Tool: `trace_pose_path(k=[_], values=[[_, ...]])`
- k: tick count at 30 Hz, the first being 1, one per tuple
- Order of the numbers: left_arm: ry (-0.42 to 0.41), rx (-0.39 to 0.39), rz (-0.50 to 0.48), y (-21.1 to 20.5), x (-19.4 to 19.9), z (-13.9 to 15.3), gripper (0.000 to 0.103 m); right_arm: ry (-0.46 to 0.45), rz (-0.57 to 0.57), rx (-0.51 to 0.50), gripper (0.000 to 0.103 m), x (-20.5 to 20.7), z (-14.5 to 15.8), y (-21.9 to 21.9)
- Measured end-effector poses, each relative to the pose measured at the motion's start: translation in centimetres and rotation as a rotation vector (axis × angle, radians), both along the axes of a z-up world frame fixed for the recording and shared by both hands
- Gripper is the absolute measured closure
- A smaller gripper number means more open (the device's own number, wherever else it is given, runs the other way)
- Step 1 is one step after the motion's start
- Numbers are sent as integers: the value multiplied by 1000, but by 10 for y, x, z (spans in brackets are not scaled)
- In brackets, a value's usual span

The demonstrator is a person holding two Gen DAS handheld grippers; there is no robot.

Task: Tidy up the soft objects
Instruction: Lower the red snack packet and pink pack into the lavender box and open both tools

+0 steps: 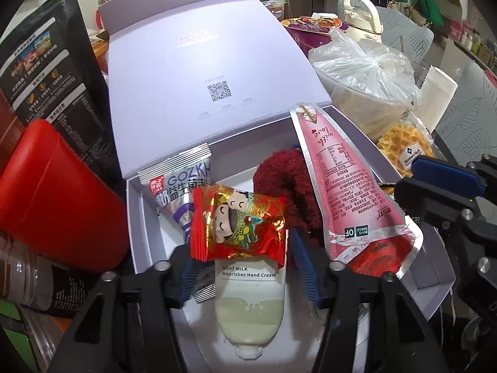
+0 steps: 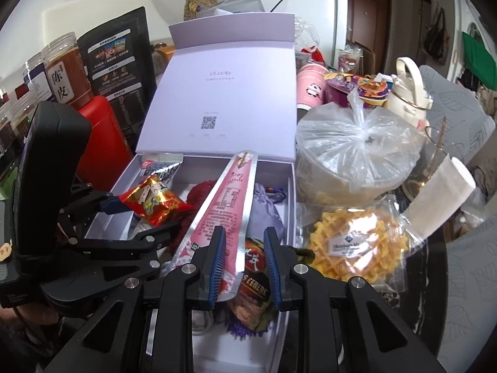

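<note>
An open lilac gift box holds soft items. My left gripper is over it with its jaws spread wide around a red candy packet; whether its pads press the packet I cannot tell. Under it lie a goat milk hand cream tube, a silver sachet and a dark red fluffy item. My right gripper is open; a pink pouch lies between its fingers, leaning on the box. A lilac cloth bag and a cereal packet lie beneath.
A red canister and a black bag stand left of the box. A tied plastic bag over a bowl, a waffle packet, a paper roll and a cream bottle crowd the right.
</note>
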State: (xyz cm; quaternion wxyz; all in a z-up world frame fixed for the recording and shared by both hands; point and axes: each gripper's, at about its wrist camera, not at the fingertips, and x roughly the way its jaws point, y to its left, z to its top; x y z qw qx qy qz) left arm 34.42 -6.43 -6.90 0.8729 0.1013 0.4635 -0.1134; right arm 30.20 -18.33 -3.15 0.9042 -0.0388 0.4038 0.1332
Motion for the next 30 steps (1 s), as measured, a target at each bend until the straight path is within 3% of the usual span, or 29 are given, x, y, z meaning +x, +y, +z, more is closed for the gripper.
trace_pose_path(k=[1, 2, 14, 22, 24, 26, 30], values=[[-6, 7, 5, -1, -1, 2, 29, -6, -2, 0, 75, -2, 2, -1], [-12, 8, 9, -1, -3, 3, 28, -11, -6, -1, 74, -4, 5, -2], [-76, -30, 46, 11, -31, 37, 28, -66, -29, 4, 73, -29, 34, -5], [-148, -53, 64, 25, -57, 72, 28, -137, -24, 7, 67, -54, 63, -1], [-172, -58, 69, 28, -65, 81, 28, -156, -25, 7, 59, -62, 71, 0], [-196, -65, 76, 31, -72, 91, 28, -172, -32, 4, 38, -68, 76, 0], [-242, -74, 100, 38, -90, 109, 27, -203, -45, 5, 30, -82, 87, -1]])
